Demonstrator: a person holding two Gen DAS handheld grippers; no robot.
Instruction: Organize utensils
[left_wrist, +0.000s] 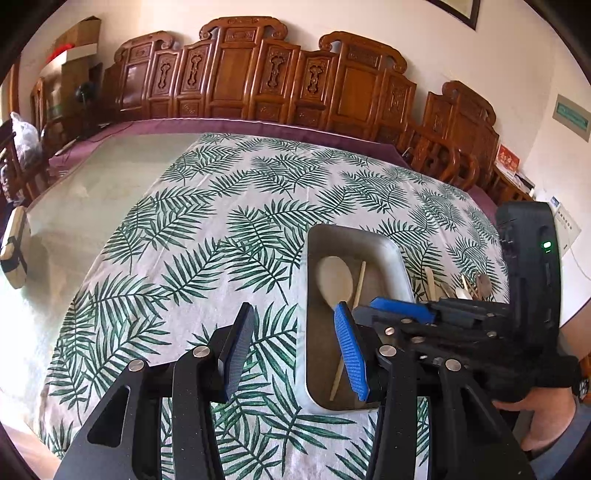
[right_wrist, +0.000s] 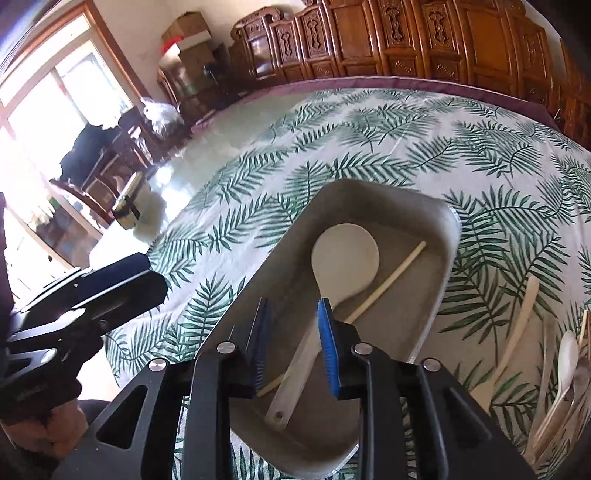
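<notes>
A metal tray (left_wrist: 391, 254) (right_wrist: 448, 243) lies on the leaf-print tablecloth. In it are a white rice paddle (left_wrist: 335, 281) (right_wrist: 345, 258) and a single chopstick (left_wrist: 359, 278) (right_wrist: 391, 278). My left gripper (left_wrist: 295, 332) is open and empty, hovering just left of the tray's near end. My right gripper (right_wrist: 291, 328) is open and empty, above the paddle's handle inside the tray; it also shows in the left wrist view (left_wrist: 402, 308). Several loose utensils, spoons and a wooden spatula (right_wrist: 517, 325), lie on the cloth right of the tray (left_wrist: 469, 286).
The leaf-print tablecloth (left_wrist: 221, 221) covers the table's near part; a bare glossy surface (left_wrist: 110, 177) lies to the left. A small box (left_wrist: 14, 245) (right_wrist: 127, 206) stands near the left edge. Carved wooden chairs (left_wrist: 240, 74) line the far side.
</notes>
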